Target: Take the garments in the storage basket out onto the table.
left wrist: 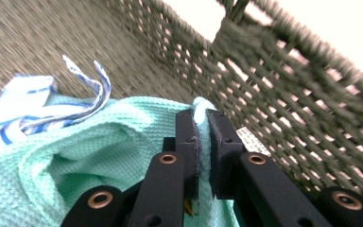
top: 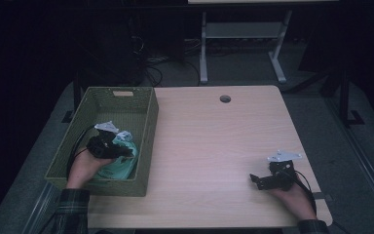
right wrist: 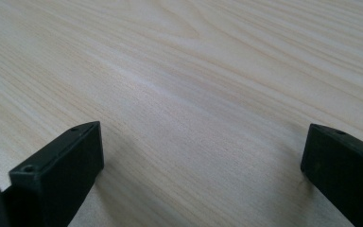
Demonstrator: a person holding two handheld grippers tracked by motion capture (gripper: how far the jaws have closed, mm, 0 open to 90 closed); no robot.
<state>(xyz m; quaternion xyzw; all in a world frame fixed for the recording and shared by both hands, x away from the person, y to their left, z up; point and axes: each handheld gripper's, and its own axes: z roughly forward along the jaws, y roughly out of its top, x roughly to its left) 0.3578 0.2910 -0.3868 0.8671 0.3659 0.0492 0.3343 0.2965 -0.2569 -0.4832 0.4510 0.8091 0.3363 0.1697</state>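
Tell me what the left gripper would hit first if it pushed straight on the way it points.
The left gripper, shut on a fold of the mint green cloth, points at the woven basket wall. Past the cloth it pinches, that wall looks first in line, though depth is hard to judge.

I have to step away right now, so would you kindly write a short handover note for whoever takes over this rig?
Left claw: shut on a fold of the mint green cloth, inside the green woven basket at the table's left edge.
Right claw: open, nothing between its jaws, resting low over the bare wooden table at the near right.
Things: the mint green cloth lies bunched in the basket's near end, with a white and blue striped cloth next to it.
Done: the mint cloth is gripped.
Left: probably lifting it out of the basket; the striped cloth is untouched.
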